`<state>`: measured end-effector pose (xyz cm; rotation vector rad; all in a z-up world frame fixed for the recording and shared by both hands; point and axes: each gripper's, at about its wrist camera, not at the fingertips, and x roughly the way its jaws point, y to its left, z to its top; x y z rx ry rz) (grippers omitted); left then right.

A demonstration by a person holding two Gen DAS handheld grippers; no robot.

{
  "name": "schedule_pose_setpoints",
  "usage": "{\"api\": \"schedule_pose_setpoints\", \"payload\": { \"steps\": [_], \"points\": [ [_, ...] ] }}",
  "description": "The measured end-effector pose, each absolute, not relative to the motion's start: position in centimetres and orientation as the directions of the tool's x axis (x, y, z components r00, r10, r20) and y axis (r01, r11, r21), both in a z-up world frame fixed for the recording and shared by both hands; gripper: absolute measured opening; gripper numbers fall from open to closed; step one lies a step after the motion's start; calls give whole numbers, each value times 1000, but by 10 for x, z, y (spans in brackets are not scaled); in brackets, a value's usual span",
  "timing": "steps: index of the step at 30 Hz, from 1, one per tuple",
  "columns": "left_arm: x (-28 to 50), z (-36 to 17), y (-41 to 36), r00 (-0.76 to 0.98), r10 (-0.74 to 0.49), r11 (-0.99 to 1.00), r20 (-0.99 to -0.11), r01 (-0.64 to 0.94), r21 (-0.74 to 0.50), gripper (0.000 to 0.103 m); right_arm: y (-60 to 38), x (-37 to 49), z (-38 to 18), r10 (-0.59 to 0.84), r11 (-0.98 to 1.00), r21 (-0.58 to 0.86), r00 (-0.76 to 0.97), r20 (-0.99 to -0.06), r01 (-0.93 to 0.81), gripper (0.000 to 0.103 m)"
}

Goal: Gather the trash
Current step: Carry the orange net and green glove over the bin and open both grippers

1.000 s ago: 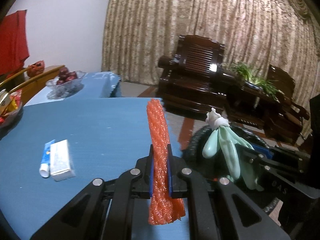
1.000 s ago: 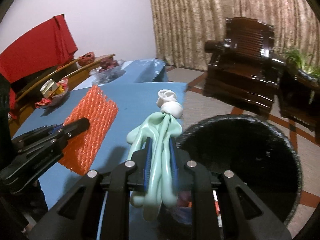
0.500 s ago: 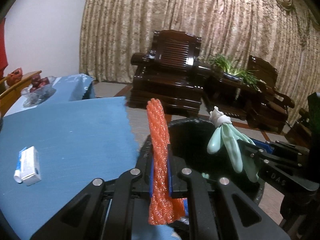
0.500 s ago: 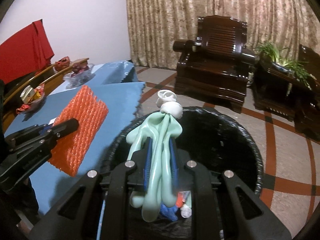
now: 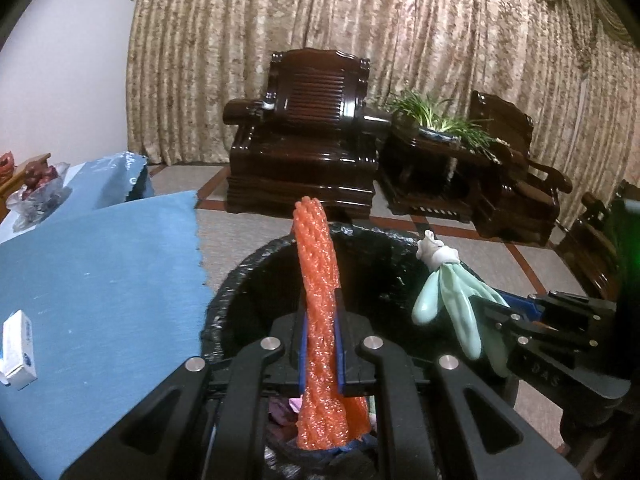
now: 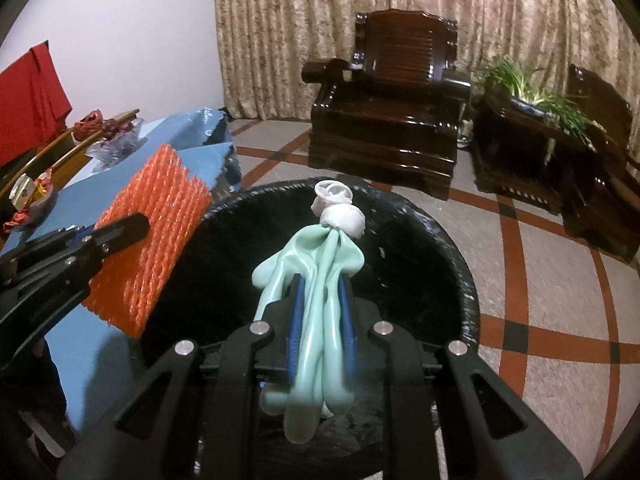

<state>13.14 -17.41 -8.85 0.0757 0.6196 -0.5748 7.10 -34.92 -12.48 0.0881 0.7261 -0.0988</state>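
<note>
The left gripper (image 5: 320,344) is clenched on an orange foam net sleeve (image 5: 320,280), its blue pads pressing the net from both sides; the sleeve stands nearly upright, its lower end flaring out below the pads. The right gripper (image 6: 320,320) is clenched on a pale green rubber glove (image 6: 316,280), knotted at its white cuff, with the cuff pointing away from the camera and the glove's limp fingers hanging below the pads. Both pieces of trash are held above the open mouth of a round bin lined with a black bag (image 6: 460,264). In the right wrist view the net sleeve shows as a flat orange sheet at the left, over the bin's left rim. In the left wrist view the glove hangs at the right, over the bin's right side. Some coloured scraps lie at the bottom of the bin, too dim to identify.

Just left of the bin is a table with a blue cloth (image 5: 100,272), and a small white box (image 5: 18,350) lies on it near the left edge. Farther along the table stands a glass bowl of dark red fruit (image 5: 36,184). Beyond the bin, on the tiled floor, are 2 dark wooden armchairs (image 5: 308,136) with a potted green plant (image 5: 440,116) between them, in front of a beige curtain (image 5: 400,40).
</note>
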Motion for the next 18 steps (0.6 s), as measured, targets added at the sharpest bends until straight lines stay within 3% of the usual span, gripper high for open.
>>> {"api": "schedule_pose_setpoints", "payload": {
  "steps": [7,9,10,12,15,16,18],
  "points": [
    [139,-105,-189,633,-497,828,-593,550,-106,10,-358,75,-139,-77,989,38,723,-687,141,18],
    [141,-109,-189,623,-501,826,-600,551,-118,16,-360,77,-144,-84,988,33,713,-696,149,23],
    [142,-110,-188,616,-504,826,-605,549,-130,22,-360,78,-146,-92,987,29,710,-698,156,27],
    [145,-112,-185,613,-506,829,-607,540,-145,39,-360,77,-148,-103,986,24,709,-697,167,55],
    [147,-114,-177,621,-491,840,-611,522,-145,46,-362,76,-149,-110,984,23,710,-696,176,62],
    [148,-114,-174,625,-488,844,-609,515,-147,49,-362,75,-149,-114,983,23,711,-694,180,75],
    [148,-112,-165,646,-475,857,-597,495,-146,67,-361,71,-146,-134,981,15,724,-676,195,88]
  ]
}}
